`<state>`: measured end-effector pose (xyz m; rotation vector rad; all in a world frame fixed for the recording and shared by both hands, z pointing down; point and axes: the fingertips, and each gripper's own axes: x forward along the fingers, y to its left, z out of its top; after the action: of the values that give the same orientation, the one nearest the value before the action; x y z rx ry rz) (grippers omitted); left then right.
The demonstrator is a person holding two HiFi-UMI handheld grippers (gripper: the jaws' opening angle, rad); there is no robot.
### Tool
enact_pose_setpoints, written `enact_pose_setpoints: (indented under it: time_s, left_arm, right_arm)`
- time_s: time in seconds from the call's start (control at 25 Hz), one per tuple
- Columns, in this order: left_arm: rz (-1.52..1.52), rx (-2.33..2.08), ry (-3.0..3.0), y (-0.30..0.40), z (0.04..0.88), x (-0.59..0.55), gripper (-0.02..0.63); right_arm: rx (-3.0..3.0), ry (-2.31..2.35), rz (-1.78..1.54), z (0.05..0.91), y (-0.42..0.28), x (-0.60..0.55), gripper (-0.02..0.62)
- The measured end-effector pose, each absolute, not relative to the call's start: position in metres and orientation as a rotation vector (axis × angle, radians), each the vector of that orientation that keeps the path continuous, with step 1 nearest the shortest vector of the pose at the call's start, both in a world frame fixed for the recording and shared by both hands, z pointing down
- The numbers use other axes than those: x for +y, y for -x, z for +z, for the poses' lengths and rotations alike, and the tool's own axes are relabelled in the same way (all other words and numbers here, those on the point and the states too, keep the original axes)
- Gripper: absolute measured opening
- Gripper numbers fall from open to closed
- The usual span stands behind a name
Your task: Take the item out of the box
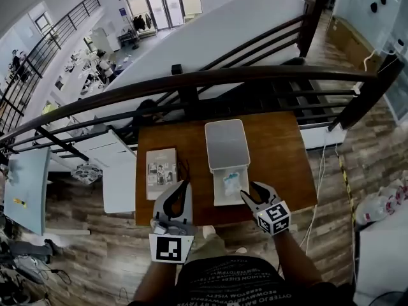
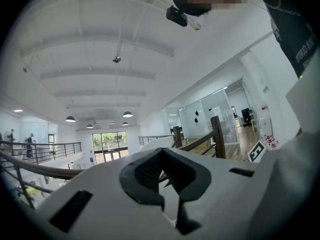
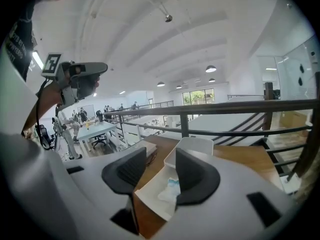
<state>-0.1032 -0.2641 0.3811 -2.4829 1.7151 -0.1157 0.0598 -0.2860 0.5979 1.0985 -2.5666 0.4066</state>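
From the head view, a white box [image 1: 218, 199] sits open on the brown counter [image 1: 280, 158]. Its lid [image 1: 226, 144] lies flat just behind it. Inside the box is the item [image 1: 231, 183], a small soft packet that looks white and light blue. The item is just to the left of the right tool [image 1: 253, 194] and a little ahead and to the right of the left tool [image 1: 181, 189]. Both of the person's arms reach forward from the bottom edge. The right tool points ahead and a bit left, just beside the box's right side, with its jaws apart. The left tool points ahead with its tips together. A thin booklet [image 1: 161, 173] lies just ahead and left of it.

From the left gripper view, the left tool [image 2: 160, 155] is tipped up toward the ceiling. Its two dark tips meet at the top, and nothing is held there. A dark railing [image 2: 200, 141] shows past it.

From the right gripper view, the right tool [image 3: 161, 156] has its jaws wide apart, and they press on nothing. The box [image 3: 147, 196] shows in the gap between them, lower down on the counter [image 3: 250, 156]. The item [image 3: 170, 188] lies in the box, crumpled and pale with a blue patch. The lid [image 3: 196, 146] is farther away. The left tool [image 3: 99, 69] is held high, up and to the left.
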Motion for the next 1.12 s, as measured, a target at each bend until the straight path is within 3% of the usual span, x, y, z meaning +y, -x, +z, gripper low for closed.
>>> enact_pose_setpoints:
  time_s: [1.12]
  left_arm:
    - [-0.187, 1.726, 2.562, 0.17, 0.422, -0.342, 0.005]
  right_arm:
    - [-2.182, -0.896, 0.553, 0.779, 0.0, -0.344, 0.222]
